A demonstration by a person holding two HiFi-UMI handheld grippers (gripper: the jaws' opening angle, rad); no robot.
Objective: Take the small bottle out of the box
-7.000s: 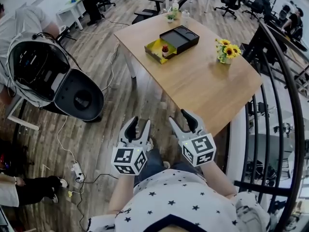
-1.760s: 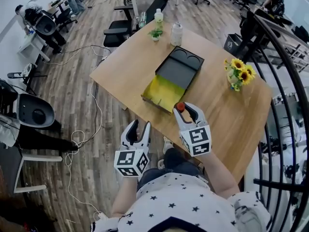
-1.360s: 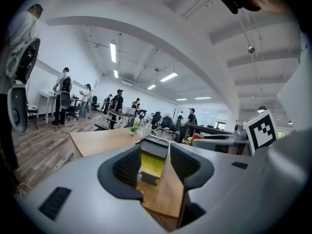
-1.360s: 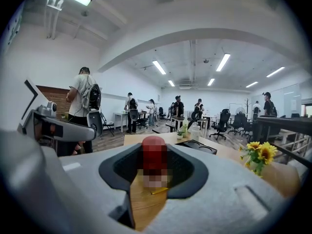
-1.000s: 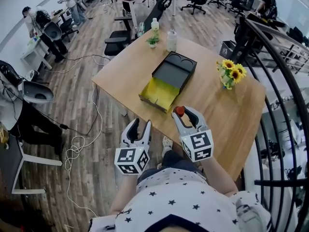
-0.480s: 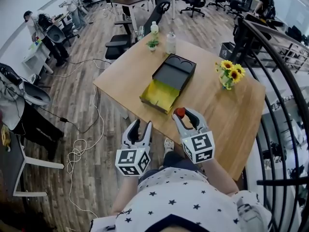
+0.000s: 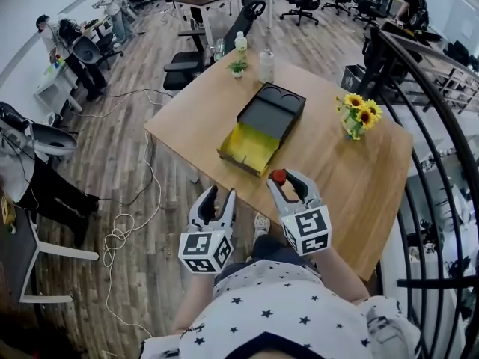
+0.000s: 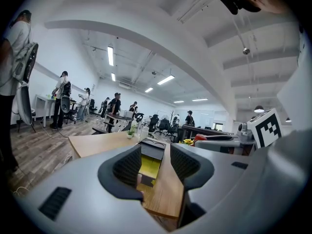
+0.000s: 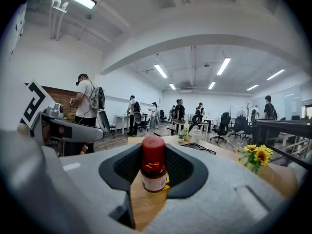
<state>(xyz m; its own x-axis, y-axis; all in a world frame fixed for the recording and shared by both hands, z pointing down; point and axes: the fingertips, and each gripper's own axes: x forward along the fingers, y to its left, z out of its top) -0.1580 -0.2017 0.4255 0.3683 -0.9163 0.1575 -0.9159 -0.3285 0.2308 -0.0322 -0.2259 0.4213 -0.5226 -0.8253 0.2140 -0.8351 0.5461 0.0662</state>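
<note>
The small bottle [image 9: 153, 172], amber with a red cap and a pale label, stands upright between the jaws of my right gripper [image 9: 154, 156], which is shut on it. In the head view the red cap of the bottle [image 7: 278, 176] shows at the tips of the right gripper [image 7: 288, 178], over the table's near edge, just in front of the box. The box [image 7: 251, 146] lies open with a yellow inside, and its black lid [image 7: 273, 111] is folded back. My left gripper [image 7: 219, 195] hangs open with nothing in it, off the table's near side, its pads [image 8: 127, 165] well apart.
On the wooden table [image 7: 329, 163] a vase of sunflowers [image 7: 352, 114] stands to the right. Two bottles [image 7: 266, 64] and a small plant [image 7: 237, 67] stand at the far edge. A dark railing [image 7: 441, 148] runs along the right. Cables [image 7: 123, 230] lie on the floor to the left.
Seven seconds ago the bottle stood in the box and both grippers were far from the table. Over the last second the right gripper holds it almost still near the box.
</note>
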